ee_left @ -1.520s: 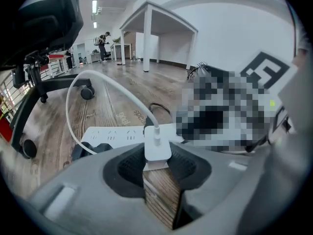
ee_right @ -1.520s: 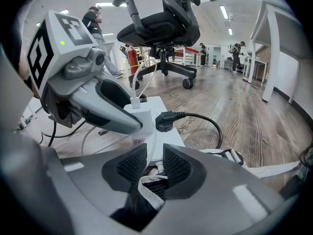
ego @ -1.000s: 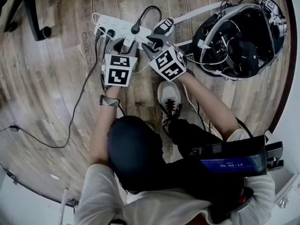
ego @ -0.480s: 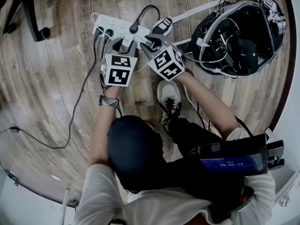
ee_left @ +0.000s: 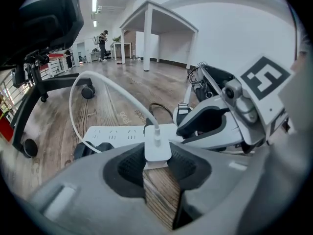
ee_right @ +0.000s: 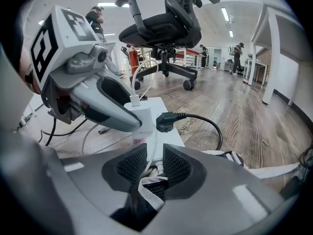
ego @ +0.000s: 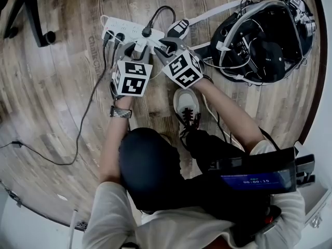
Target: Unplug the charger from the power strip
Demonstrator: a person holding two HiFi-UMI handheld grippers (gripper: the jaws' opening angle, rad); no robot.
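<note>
Left gripper view: white cube charger (ee_left: 157, 148) is clamped in the left gripper (ego: 136, 50) and stands on the top face of the white power strip (ee_left: 115, 133).
Charger is a smooth, square-edged plastic block; a round white cable (ee_left: 93, 84) leaves its top and arcs in a wide loop. Both dark, mesh-textured pads (ee_left: 129, 165) of that gripper meet the charger's sides. Strip is a long flat bar lying on the wood-plank floor (ego: 57, 87). A black moulded plug (ee_right: 166, 121) with a black cord sits in it just beside the charger. Right gripper (ee_right: 155, 153) is set at the strip's near end, its jaws a narrow gap apart. A thin white cord (ee_right: 145, 168) runs through that gap above a woven black-and-white strap (ee_right: 149, 190). Whether the pads press on the cord cannot be told.
</note>
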